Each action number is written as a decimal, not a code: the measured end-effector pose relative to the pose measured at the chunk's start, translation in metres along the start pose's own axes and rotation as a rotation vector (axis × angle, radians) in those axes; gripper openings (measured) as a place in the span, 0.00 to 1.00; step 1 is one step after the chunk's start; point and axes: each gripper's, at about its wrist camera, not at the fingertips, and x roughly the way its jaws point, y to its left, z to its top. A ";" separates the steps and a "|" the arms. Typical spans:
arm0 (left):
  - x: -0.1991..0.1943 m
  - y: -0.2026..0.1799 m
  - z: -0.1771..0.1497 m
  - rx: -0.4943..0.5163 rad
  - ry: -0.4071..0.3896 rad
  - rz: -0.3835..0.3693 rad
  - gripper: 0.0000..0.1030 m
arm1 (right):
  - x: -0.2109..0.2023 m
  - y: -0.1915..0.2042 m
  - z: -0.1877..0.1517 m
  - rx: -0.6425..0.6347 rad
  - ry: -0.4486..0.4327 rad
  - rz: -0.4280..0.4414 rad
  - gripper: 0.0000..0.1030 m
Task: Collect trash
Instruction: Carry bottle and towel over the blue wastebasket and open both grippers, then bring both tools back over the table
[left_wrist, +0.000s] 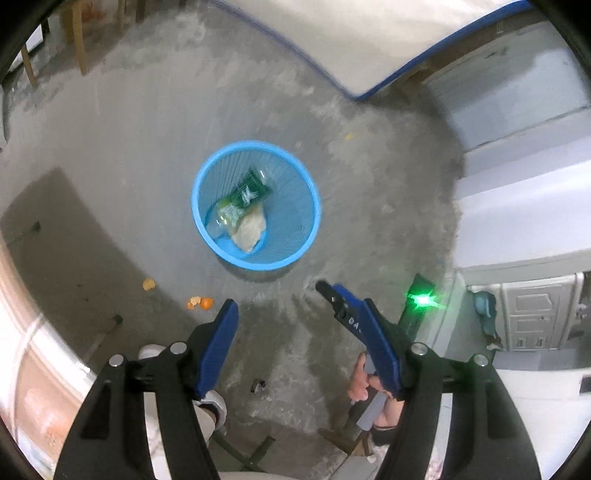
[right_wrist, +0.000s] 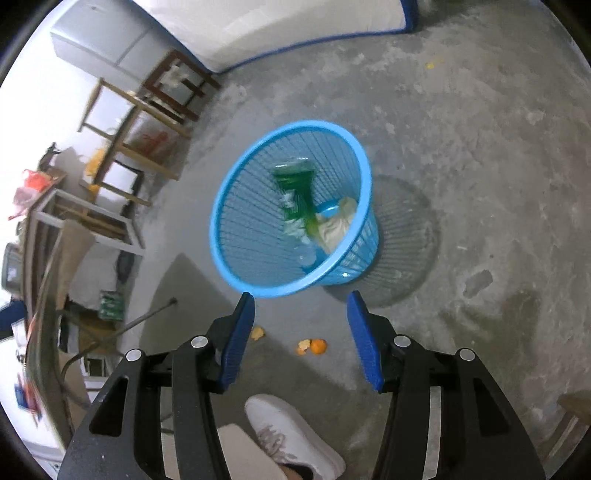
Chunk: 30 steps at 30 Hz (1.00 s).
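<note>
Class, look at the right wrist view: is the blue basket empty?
No. The blue basket already holds a green wrapper and a crumpled pale paper.

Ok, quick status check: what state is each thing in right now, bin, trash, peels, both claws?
Bin: upright on the floor, holding trash.
Bottle: green, inside the bin, blurred.
Wad: pale, inside the bin beside the bottle.
Peels: orange, on the floor near the bin, not collected.
Left claw: open, nothing between the fingers.
Right claw: open, empty, above the bin's near rim.
</note>
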 end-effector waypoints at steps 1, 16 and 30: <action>-0.020 -0.002 -0.012 0.019 -0.038 -0.007 0.67 | -0.011 0.001 -0.008 -0.013 -0.009 0.012 0.50; -0.173 0.046 -0.229 -0.012 -0.447 0.180 0.88 | -0.121 0.130 -0.093 -0.430 -0.191 0.110 0.85; -0.242 0.120 -0.352 -0.288 -0.714 0.369 0.95 | -0.142 0.278 -0.167 -0.771 -0.299 0.131 0.92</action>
